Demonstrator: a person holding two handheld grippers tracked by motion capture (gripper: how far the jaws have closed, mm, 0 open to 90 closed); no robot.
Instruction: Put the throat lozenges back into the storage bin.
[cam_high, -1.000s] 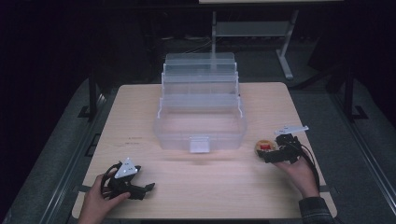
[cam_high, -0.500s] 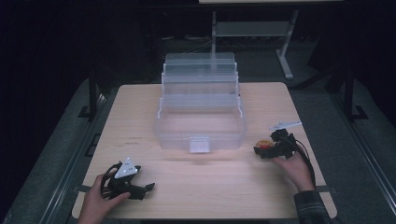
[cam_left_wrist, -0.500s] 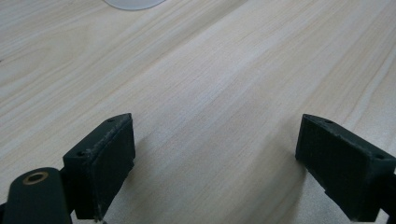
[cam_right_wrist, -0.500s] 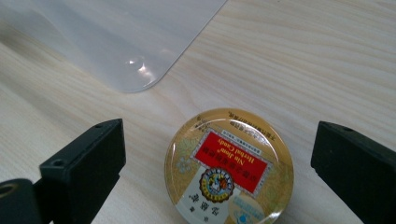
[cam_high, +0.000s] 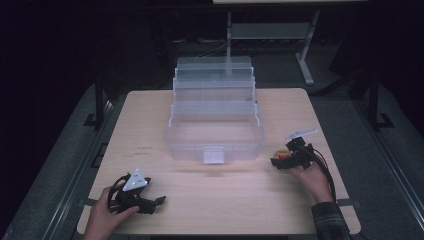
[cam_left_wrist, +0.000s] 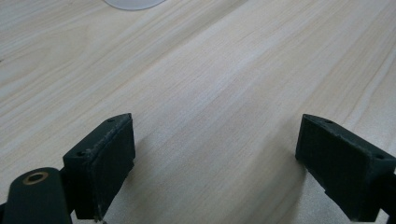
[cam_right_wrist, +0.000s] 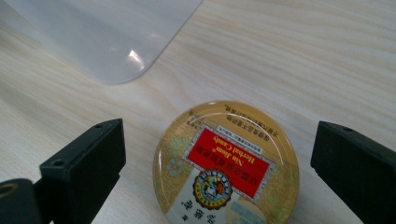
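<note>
Gold round candy tin with red label (cam_right_wrist: 226, 163) looks light, rigid, slick; right tool (cam_right_wrist: 219, 168) gapes wide, so pinch its rim at 3 and 9 o'clock.

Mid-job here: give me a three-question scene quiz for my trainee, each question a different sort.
1. True or false: the right claw is shut on the round candy tin.
2. Which lies nearer the tin: A) the clear plastic box, B) the left claw?
3. Fill in: the left claw is open over bare ____.

Key: 1 false, its jaws stand open either side of the tin, not touching it. 2 A. 3 table.
</note>
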